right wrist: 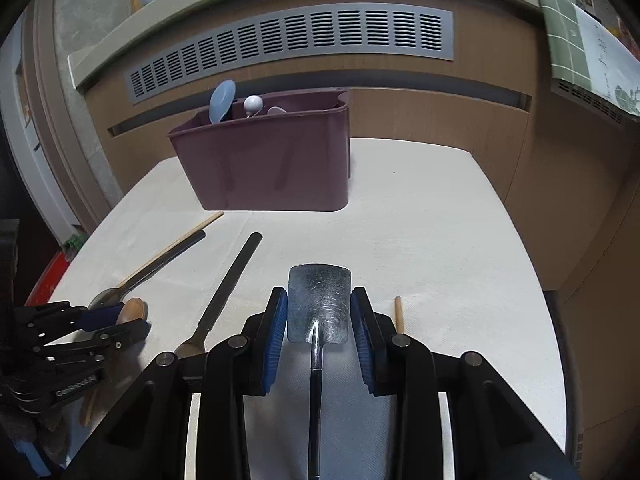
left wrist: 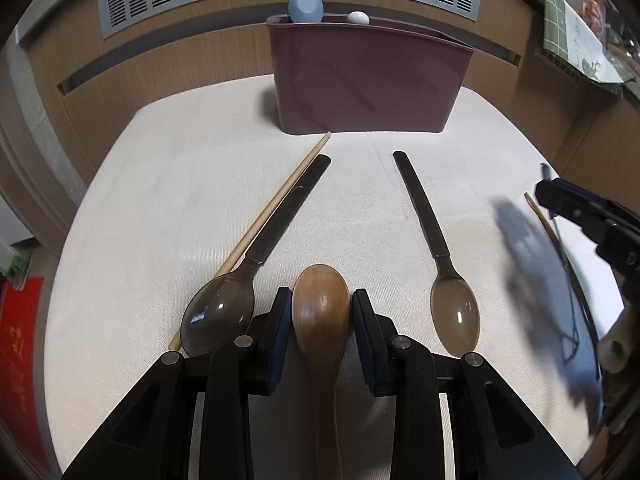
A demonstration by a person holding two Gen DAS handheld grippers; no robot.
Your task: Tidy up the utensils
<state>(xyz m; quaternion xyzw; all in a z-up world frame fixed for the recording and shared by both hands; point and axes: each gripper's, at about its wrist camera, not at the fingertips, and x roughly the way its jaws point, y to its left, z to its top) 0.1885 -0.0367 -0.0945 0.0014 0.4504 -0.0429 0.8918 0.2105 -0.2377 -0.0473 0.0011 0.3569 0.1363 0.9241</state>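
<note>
In the left wrist view my left gripper is shut on the bowl of a brown wooden spoon, its handle running back under the gripper. In the right wrist view my right gripper is shut on the flat head of a metal spatula, both blue pads against its edges. A purple utensil bin stands at the far side of the table, holding a blue spoon and a white round-tipped utensil. The left gripper shows at the left of the right wrist view.
On the cream cloth lie two smoky spoons with black handles and a wooden chopstick. Another chopstick lies right of the spatula. A vented wooden cabinet stands behind the table.
</note>
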